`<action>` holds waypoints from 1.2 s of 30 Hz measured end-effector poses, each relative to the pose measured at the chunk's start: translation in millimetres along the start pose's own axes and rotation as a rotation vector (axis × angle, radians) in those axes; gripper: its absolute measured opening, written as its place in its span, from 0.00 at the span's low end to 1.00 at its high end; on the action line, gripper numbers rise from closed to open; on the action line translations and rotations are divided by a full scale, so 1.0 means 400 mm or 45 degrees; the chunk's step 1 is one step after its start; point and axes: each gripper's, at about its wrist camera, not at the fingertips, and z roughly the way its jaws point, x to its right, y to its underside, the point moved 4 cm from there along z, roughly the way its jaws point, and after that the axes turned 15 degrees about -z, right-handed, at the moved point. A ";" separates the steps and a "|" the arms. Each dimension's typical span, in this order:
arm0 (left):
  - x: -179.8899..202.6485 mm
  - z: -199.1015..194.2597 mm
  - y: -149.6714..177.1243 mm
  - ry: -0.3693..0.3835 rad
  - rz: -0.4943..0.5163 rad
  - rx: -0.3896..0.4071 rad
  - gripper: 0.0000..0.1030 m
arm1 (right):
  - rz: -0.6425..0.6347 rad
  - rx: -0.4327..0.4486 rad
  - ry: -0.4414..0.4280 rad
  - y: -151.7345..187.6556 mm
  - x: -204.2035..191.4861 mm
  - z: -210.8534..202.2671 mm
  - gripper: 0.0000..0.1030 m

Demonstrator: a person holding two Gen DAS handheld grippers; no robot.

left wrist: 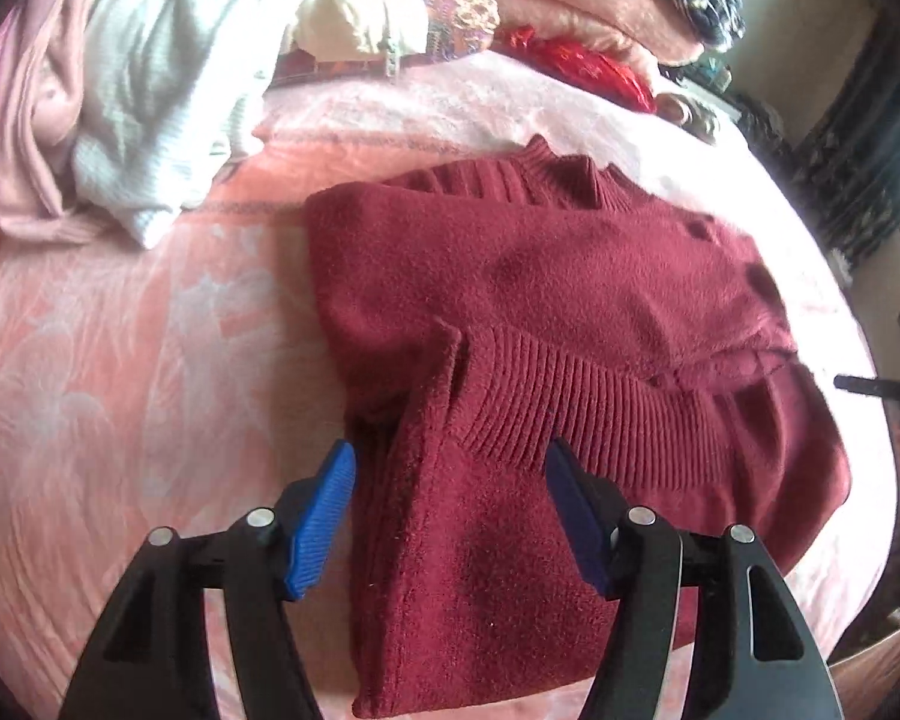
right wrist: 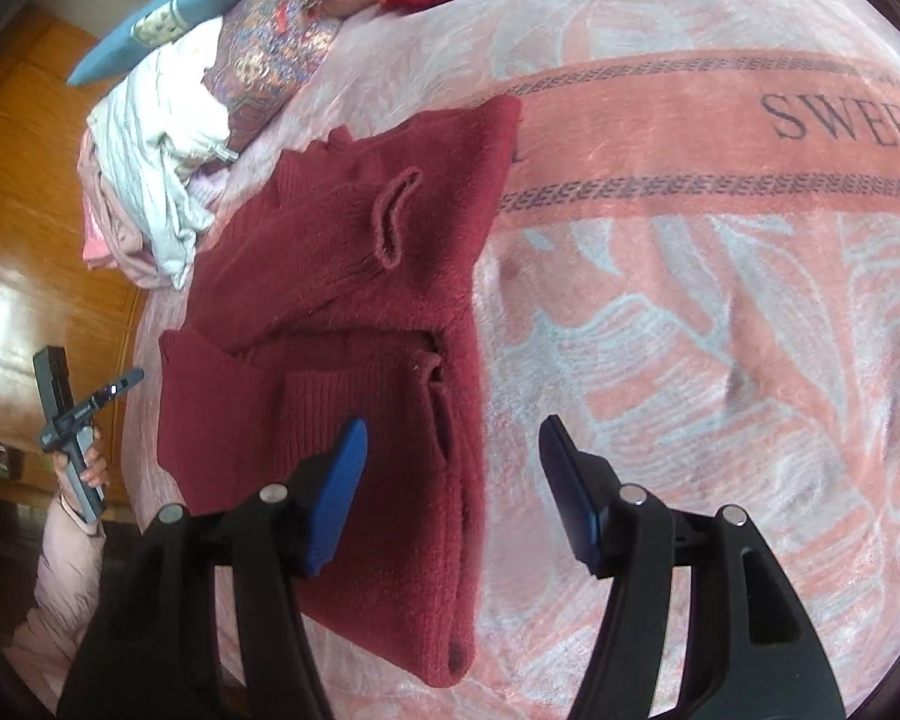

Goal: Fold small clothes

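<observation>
Fingers (left wrist: pixel 324 516) parted, sweater (left wrist: pixel 540 300) collar part-hidden

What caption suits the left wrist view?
Open left gripper above a folded maroon sweater on a pink blanket.

One dark red sweater (left wrist: pixel 558 300), two tools — left (left wrist: pixel 450 468), right (right wrist: pixel 453 450) — one pink blanket (right wrist: pixel 720 330).

Bed w/ pink patterned blanket (right wrist: pixel 720 312) is filling most of both views, "SWEET" lettering (right wrist: pixel 849 120) showing on its darker band. Glossy orange wood floor (right wrist: pixel 36 276) is reflecting daylight at left. Pillows (right wrist: pixel 270 60) & a blue cushion (right wrist: pixel 168 18) are piling up at the far end.
</observation>
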 end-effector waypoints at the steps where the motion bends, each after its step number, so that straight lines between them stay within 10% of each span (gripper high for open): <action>1: 0.009 0.012 0.008 -0.022 0.032 -0.009 0.65 | -0.028 -0.027 0.010 -0.001 -0.018 0.018 0.59; 8: 0.034 0.100 0.038 -0.102 0.109 -0.084 0.62 | -0.054 -0.153 0.010 0.007 -0.048 0.102 0.42; 10: 0.032 0.120 0.042 -0.122 0.102 -0.127 0.20 | -0.107 -0.168 0.037 0.008 -0.058 0.103 0.31; 13: 0.017 0.123 0.039 -0.103 0.033 -0.128 0.06 | -0.115 -0.145 0.013 0.006 -0.060 0.090 0.07; 24: 0.036 -0.019 0.026 0.047 -0.051 0.018 0.06 | -0.199 0.072 -0.037 -0.015 -0.102 -0.061 0.06; 36: 0.014 0.126 0.038 -0.083 -0.026 -0.134 0.12 | -0.057 -0.129 -0.028 0.001 -0.036 0.098 0.15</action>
